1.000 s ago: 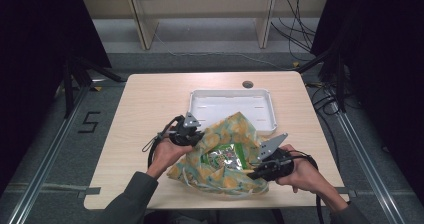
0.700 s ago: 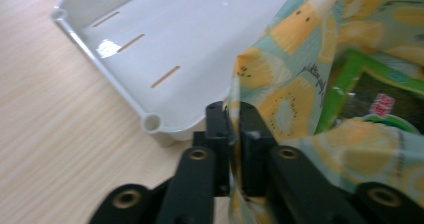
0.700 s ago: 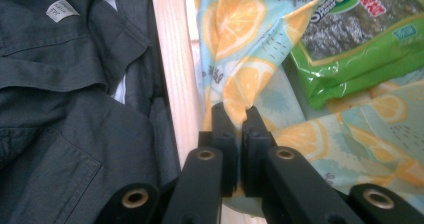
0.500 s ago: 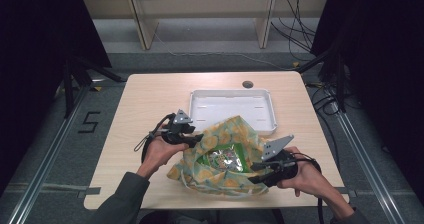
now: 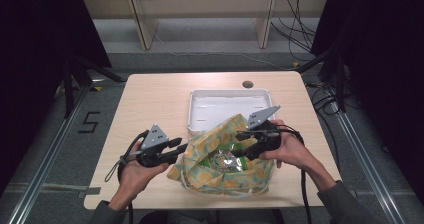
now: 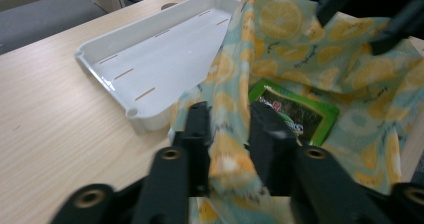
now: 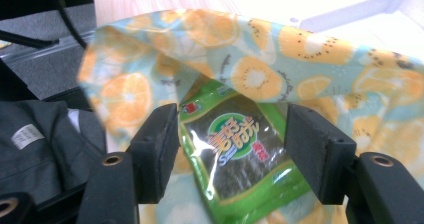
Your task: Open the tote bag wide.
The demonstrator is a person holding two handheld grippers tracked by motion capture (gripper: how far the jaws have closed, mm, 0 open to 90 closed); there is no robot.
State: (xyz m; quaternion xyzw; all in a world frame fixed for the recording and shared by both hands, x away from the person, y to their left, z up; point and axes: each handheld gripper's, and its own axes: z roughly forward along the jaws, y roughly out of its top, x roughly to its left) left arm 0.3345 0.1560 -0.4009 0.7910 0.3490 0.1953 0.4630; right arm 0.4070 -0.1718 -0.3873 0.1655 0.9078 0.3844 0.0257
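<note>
Since earlier frame: both hands shifted, left hand-held gripper (image 5: 176,145) now at bag (image 5: 227,161) left edge, right hand-held gripper (image 5: 243,135) above bag mouth.

Left jaws just closing; fold of bag cloth between them, grip looks light. Right jaws just opening, nothing held; snack packet (image 7: 240,156) seen between them, lower, inside bag.

Bag lies on surface (image 5: 150,104), partly against tray (image 5: 226,106), tray empty.

Risks:
- cloth slips from left jaws, mouth collapses over packet
- right jaws catch cloth instead of packet
- pull drags whole bag
</note>
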